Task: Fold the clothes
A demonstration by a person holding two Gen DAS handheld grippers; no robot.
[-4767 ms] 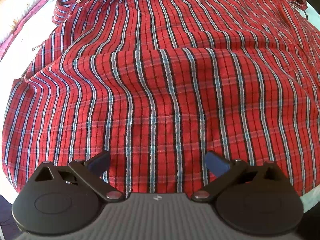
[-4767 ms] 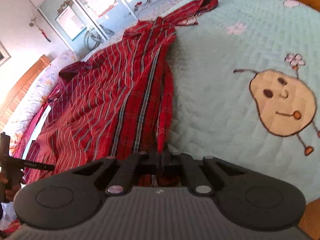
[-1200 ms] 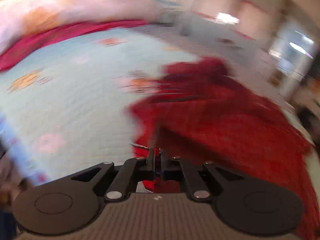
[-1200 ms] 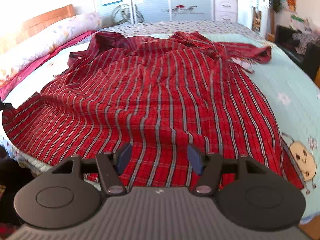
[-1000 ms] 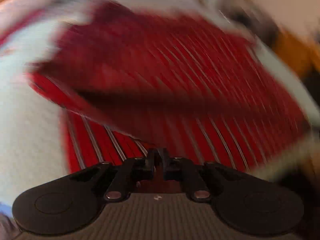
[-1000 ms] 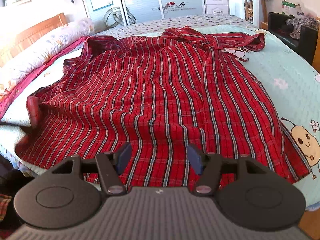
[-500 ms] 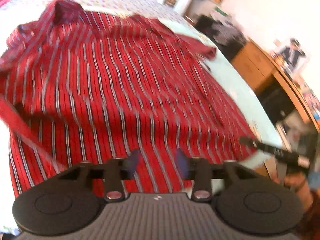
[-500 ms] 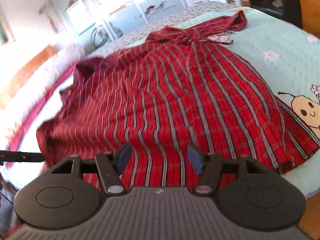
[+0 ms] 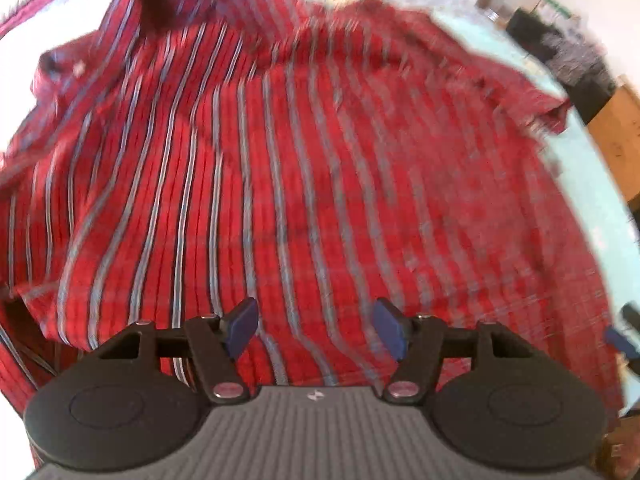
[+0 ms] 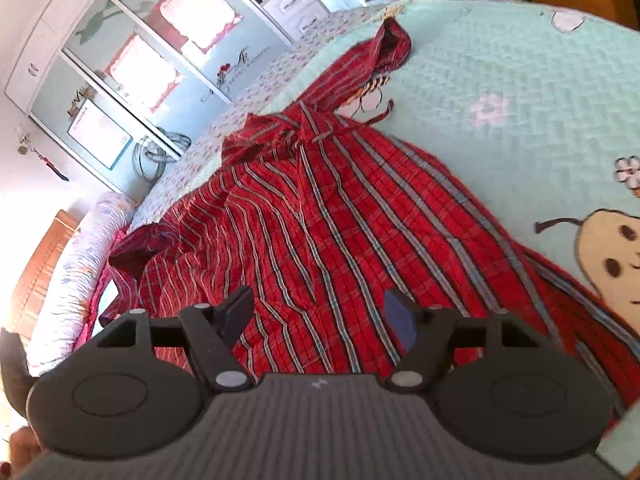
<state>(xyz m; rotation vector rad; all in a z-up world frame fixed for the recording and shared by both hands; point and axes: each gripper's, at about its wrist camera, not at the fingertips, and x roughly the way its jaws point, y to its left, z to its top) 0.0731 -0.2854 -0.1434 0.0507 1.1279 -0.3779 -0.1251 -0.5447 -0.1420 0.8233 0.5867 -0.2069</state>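
Observation:
A red plaid shirt point(image 9: 288, 184) with grey-white stripes lies spread over the bed, its collar point(image 9: 168, 0) at the far end and a sleeve point(image 9: 536, 104) reaching right. My left gripper point(image 9: 314, 328) hovers open above the shirt's near hem, nothing between its blue pads. In the right wrist view the same shirt point(image 10: 328, 232) runs away toward a far sleeve point(image 10: 384, 52). My right gripper point(image 10: 320, 316) is open over the hem's right part, holding nothing. The left view is blurred by motion.
The bed has a pale green quilt point(image 10: 520, 92) with a pear cartoon point(image 10: 612, 264) at the right. A long floral pillow point(image 10: 80, 264) and wooden headboard point(image 10: 40, 272) lie left. Mirrored wardrobe doors point(image 10: 140, 60) stand behind. A wooden desk point(image 9: 616, 120) stands right.
My left gripper let go of the shirt edge it was shut on a second ago and now stands open over the hem. The right gripper stayed open and swung toward the hem's right side.

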